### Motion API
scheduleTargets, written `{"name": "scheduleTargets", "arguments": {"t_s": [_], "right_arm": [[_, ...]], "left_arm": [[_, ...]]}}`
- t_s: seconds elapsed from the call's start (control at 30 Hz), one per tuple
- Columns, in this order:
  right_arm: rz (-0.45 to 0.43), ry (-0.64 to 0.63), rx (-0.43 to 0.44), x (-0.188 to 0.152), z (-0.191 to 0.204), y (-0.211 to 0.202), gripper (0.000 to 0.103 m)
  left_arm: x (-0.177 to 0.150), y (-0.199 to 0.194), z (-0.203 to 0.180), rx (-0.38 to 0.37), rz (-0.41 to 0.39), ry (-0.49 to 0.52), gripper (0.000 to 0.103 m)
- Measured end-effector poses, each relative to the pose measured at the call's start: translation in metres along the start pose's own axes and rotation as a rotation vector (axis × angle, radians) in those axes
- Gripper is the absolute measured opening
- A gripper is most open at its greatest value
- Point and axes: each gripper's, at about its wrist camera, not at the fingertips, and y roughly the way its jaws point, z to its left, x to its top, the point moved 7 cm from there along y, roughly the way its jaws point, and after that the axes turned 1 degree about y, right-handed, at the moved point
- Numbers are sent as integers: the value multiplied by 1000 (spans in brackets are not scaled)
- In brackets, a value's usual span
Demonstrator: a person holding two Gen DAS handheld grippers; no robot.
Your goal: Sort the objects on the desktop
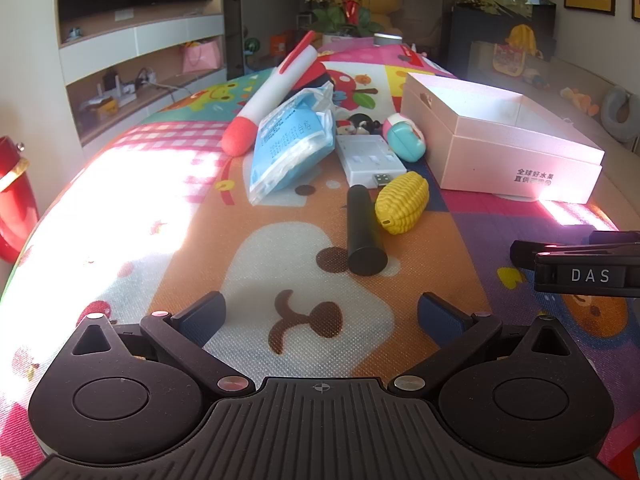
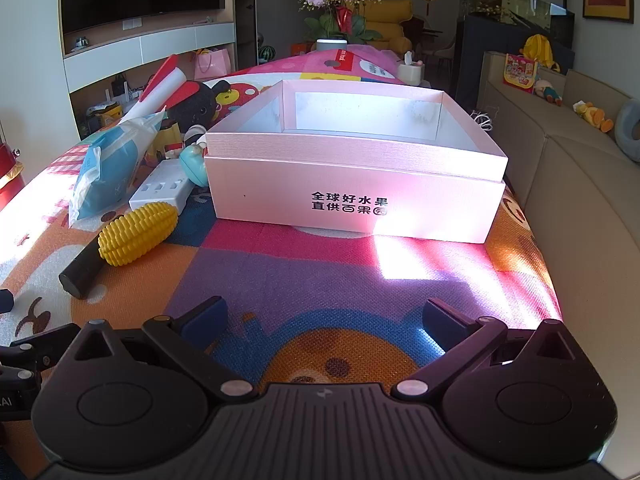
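The left claw (image 1: 320, 316) hangs with its jaws wide apart and empty over the play mat (image 1: 280, 240), aimed at the black tube (image 1: 365, 232) lying just ahead, touching the yellow toy corn (image 1: 402, 208). The right claw (image 2: 324, 320), equally spread and empty, faces the open pink box (image 2: 356, 184) near the mat's right edge, probably the bin for sorting.

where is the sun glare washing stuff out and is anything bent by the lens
Left wrist view: sunlight blows out the mat left of the blue packet, pattern lost there; the shelves at the left edge bow. Right wrist view: a bright patch falls on the mat in front of the pink box and flares over the end of its printed text; the TV and sofa edges curve.
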Motion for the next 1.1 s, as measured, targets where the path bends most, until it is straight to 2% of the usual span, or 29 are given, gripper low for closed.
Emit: {"name": "scheduleTargets", "arguments": {"t_s": [1.1], "right_arm": [[1,1,-1,0,2,1,103]], "left_arm": [[0,0,0,-1,-1,-2,103]]}}
